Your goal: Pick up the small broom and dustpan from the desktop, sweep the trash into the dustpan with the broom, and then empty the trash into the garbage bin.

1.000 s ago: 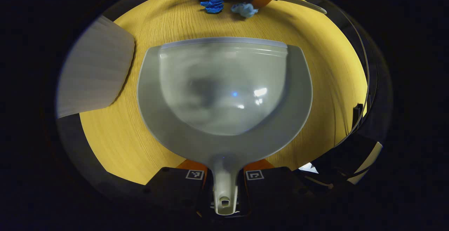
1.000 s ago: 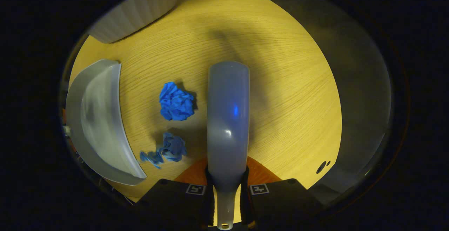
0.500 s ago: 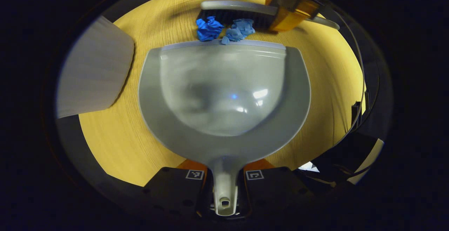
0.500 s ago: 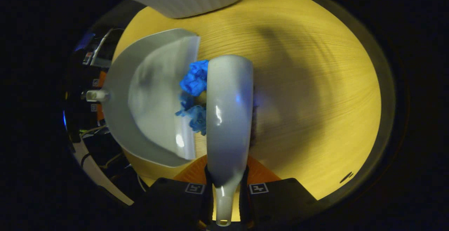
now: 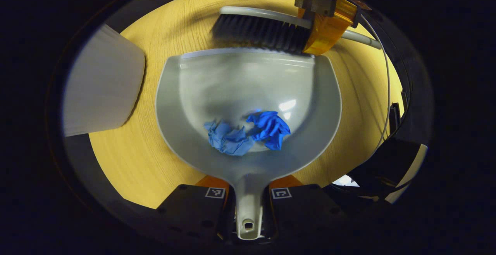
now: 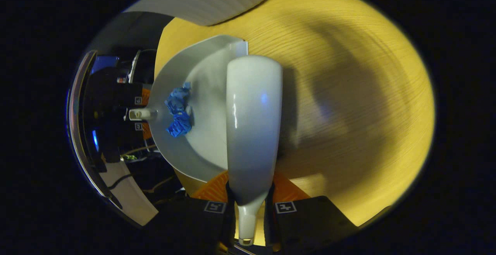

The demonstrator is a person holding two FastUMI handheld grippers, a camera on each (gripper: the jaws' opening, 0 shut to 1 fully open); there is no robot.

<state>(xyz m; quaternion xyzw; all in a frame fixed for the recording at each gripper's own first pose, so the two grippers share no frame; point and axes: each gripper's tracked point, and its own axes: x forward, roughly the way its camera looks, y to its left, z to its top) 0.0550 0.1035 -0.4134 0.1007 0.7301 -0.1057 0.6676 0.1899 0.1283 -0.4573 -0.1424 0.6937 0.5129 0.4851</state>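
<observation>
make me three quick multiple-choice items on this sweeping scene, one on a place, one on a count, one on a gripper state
1. Where do the paper wads lie?
A. inside the dustpan
B. on the desktop
C. in the bin

2. How many blue wads are there?
A. one
B. two
C. four

3. What is the left gripper doing?
A. hanging open
B. shut on the broom
C. shut on the dustpan's handle

Key: 1 A, they rest in its scoop near the handle; 2 B, two wads lie side by side; 3 C, its fingers clamp the handle, while the right gripper holds the broom.
</observation>
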